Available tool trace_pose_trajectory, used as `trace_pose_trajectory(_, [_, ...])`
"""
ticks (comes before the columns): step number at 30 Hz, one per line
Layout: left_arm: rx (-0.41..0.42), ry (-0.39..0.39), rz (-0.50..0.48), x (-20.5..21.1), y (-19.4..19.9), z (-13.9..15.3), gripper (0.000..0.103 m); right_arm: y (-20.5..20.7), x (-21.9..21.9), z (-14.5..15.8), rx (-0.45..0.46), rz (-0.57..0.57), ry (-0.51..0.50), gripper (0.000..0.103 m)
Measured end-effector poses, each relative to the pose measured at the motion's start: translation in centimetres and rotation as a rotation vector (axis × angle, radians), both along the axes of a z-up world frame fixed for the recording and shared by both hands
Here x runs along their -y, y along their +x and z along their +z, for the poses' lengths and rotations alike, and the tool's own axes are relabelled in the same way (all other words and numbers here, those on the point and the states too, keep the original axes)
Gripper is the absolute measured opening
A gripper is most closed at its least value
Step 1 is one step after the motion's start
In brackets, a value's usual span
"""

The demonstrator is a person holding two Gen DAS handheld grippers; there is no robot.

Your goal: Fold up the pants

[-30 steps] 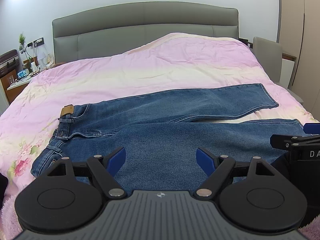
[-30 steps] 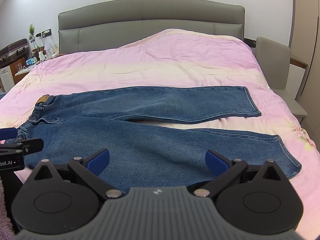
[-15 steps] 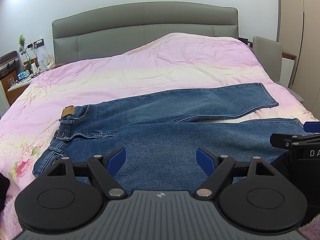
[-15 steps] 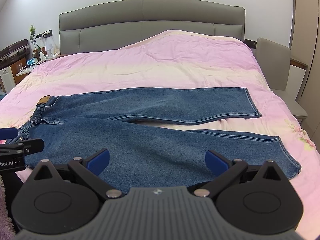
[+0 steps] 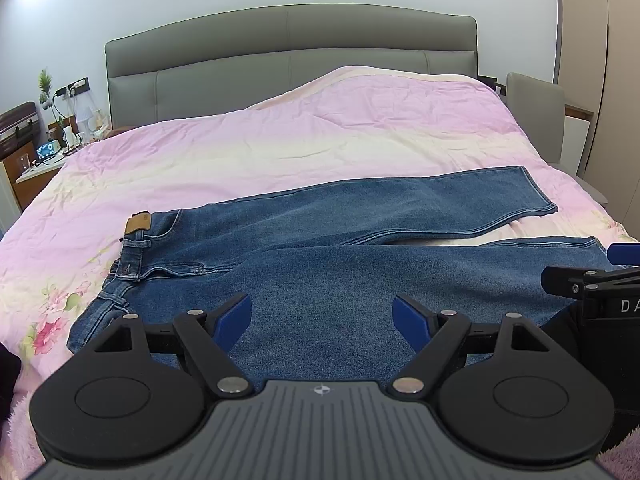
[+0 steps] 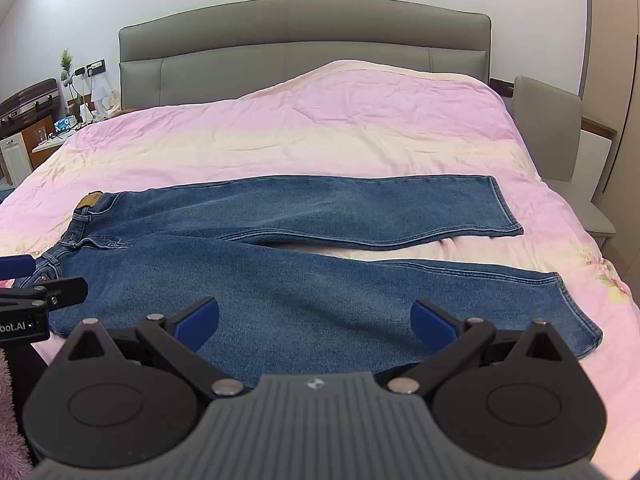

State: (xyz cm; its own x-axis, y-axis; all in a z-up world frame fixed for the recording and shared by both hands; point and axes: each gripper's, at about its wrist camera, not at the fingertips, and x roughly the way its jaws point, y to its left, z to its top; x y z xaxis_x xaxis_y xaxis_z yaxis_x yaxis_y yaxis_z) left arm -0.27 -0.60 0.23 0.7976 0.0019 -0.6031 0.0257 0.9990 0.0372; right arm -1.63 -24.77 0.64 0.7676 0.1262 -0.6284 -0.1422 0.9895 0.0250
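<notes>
Blue jeans [image 5: 320, 248] lie spread flat on the pink bedcover, waistband to the left with a tan leather patch [image 5: 137, 224], both legs running right and slightly apart. They also show in the right wrist view [image 6: 304, 248]. My left gripper [image 5: 322, 318] is open and empty, hovering above the near leg close to the seat. My right gripper [image 6: 315, 322] is open and empty above the near leg's lower half. Each gripper shows at the edge of the other's view, the right one [image 5: 592, 284] and the left one [image 6: 36, 292].
The bed [image 5: 360, 128] has a grey padded headboard [image 5: 288, 56]. A nightstand with a plant, lamp and cables [image 5: 56, 136] stands at the far left. A grey chair [image 6: 560, 132] stands beside the bed at the right.
Both grippers have drifted slightly; the jeans sit a little lower and more to the right in the views. Both stay open, and the jeans have not moved.
</notes>
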Motion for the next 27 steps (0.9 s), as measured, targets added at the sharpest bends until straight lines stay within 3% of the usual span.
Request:
trace_pose_trajectory(9, [-0.002,0.008,0.004,-0.2,-0.1,0.1,0.094,0.0,0.1,-0.1,0.0,0.001,0.006,0.098])
trace_pose_trajectory(15, [0.018,0.09,-0.01,-0.9,0.1,0.8,0.094,0.4,1.5,0.1,0.033,0.01,0.017,0.098])
trace_pose_trajectory(20, [0.008,0.181,-0.017,-2.9,1.1,0.9,0.094,2.1,4.9,0.3,0.072,0.03,-0.003,0.098])
trace_pose_trajectory(27, [-0.063,0.241,-0.108,-6.2,3.3,0.3,0.091,5.5,12.1,-0.1,0.006,-0.105,-0.11,0.098])
